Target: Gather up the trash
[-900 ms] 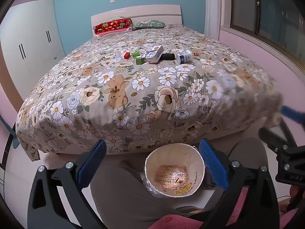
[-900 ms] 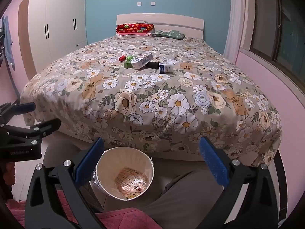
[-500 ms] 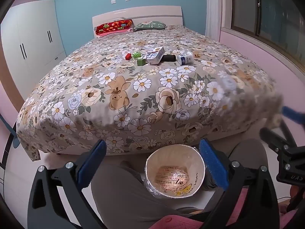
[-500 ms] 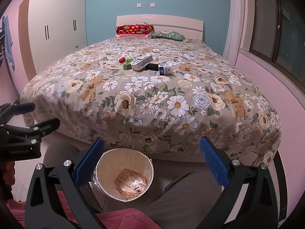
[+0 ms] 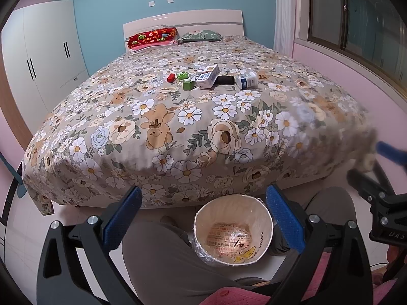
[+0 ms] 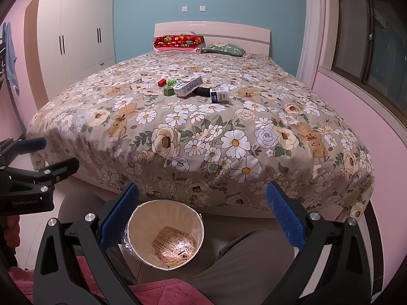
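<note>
A white carton (image 5: pixel 208 76), black cylinder (image 5: pixel 225 79) and bottle (image 5: pixel 246 80) lie mid-bed, far ahead of both spread, empty tools: left tool (image 5: pixel 203 218), right tool (image 6: pixel 202 216). The bin (image 5: pixel 232 231) sits just below them. Risk: grabbing the neighbouring toy blocks (image 5: pixel 188 85) instead.

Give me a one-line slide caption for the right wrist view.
Open right gripper above lined trash bin, facing boxes and blocks on floral bed.

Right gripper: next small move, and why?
Probably reach the right gripper forward toward the white bottle. Both grippers are open and empty over the bin, and the bottle lies nearest on the right of the clutter mid-bed.
</note>
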A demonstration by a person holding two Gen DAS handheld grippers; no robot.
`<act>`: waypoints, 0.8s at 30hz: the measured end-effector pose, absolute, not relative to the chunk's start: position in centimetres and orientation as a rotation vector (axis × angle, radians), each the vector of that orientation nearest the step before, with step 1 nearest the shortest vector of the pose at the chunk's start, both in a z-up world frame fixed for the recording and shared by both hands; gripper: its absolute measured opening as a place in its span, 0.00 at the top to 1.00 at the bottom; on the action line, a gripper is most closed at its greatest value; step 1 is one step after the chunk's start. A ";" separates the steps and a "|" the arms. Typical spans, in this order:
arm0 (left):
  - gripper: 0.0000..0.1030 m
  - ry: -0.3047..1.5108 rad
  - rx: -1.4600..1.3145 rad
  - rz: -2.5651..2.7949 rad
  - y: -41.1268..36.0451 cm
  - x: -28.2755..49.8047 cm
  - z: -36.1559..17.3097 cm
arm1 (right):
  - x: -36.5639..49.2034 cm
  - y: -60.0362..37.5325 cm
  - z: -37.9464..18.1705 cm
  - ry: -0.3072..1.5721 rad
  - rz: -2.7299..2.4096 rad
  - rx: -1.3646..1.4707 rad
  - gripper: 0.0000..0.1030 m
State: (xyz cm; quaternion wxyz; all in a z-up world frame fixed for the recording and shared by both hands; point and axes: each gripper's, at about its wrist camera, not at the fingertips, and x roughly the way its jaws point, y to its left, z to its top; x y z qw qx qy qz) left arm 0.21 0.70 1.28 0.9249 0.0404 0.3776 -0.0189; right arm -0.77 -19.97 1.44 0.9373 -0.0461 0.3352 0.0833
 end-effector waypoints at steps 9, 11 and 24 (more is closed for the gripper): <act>0.04 0.771 0.082 -0.039 0.7 0.1 1.3 | -0.7 -19.9 1.9 0.678 0.168 -0.098 0.05; 0.04 0.769 0.082 -0.035 0.2 0.3 1.6 | -0.7 -19.9 1.9 0.676 0.168 -0.098 0.05; 0.04 0.765 0.080 -0.035 0.3 0.2 1.6 | -0.6 -19.9 2.2 0.674 0.167 -0.099 0.05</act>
